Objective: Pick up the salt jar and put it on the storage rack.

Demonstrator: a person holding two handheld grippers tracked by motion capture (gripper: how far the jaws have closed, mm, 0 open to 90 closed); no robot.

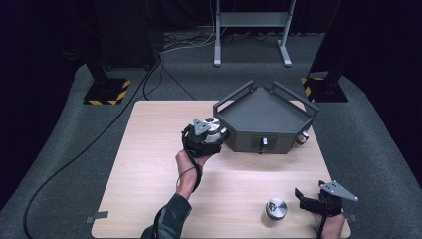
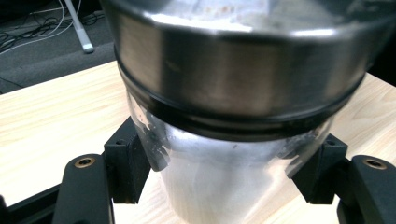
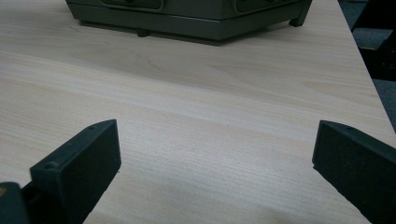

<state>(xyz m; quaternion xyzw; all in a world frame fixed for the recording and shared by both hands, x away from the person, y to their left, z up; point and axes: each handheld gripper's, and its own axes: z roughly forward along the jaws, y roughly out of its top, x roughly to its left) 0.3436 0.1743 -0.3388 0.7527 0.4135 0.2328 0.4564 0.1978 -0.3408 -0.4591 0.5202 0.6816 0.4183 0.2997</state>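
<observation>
A light wooden table (image 1: 149,164) stands on grey carpet in a dark room, seen from above. Toward its far right sits a dark grey five-sided tray (image 1: 263,117) with raised rails and a small latch on its near face.

The left gripper (image 1: 211,130), held in the person's left hand (image 1: 191,160), is just beside the tray's near left corner. It grips a jar (image 1: 213,125) with a silver lid. From above, little more than the lid's round top peeks past the grey three-cornered plate.

The left gripper view brings the same jar (image 2: 233,116) very close. It has a clear body under a broad brushed-metal lid with a dark band at the lid's lower edge. The two black jaws press against the clear body from either side, just below the lid, closed as far as the jar's width allows. The jar stands upright, its long axis vertical and its lid on top. Whether its base rests on the table cannot be told.

A second jar (image 1: 275,209) with a silver lid stands upright near the front edge of the table, right of centre.

The right gripper (image 1: 308,199) is low at the front right corner, just right of that second jar and apart from it. In the right gripper view, its jaws are spread wide over bare wood with nothing between them, pointing toward the tray (image 3: 187,18) at the far edge.
</observation>
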